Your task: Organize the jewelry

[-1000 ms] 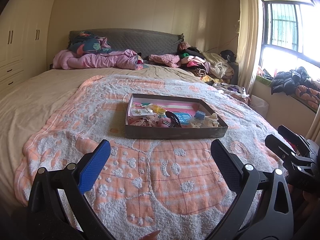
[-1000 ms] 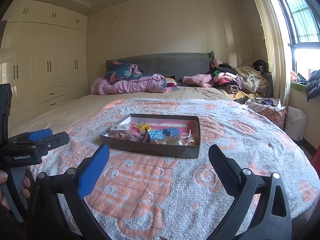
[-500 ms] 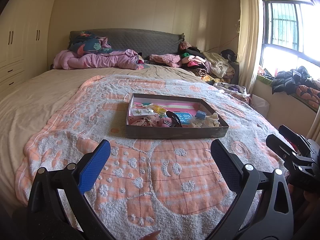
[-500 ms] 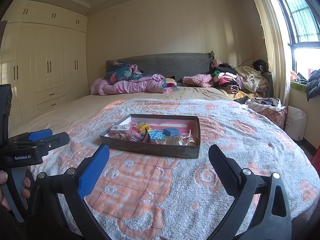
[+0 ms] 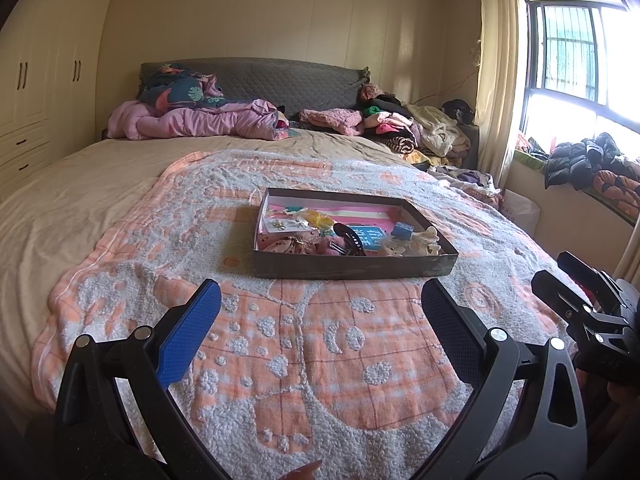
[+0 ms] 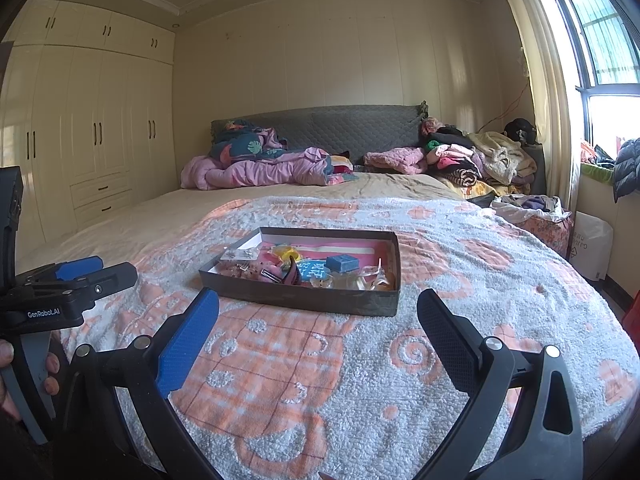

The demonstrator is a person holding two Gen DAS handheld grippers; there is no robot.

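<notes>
Left wrist view is showing the left gripper (image 5: 320, 312) hovering with jaws spread wide over the orange-and-white blanket (image 5: 304, 344), gripping nothing. Ahead, the dark tray (image 5: 356, 268) is sitting mid-bed, jewelry and a blue box (image 6: 342, 262) lying inside. Alongside, the right gripper (image 6: 318, 316) is hanging equally wide and empty.

A wide bed (image 6: 280, 196) with a grey quilted headboard (image 6: 340, 126) meets the far cream wall (image 6: 320, 52). Cream wardrobes (image 6: 80, 136) line the left; a bright barred window (image 5: 576, 84) with curtain (image 5: 496, 64) lights the right.
</notes>
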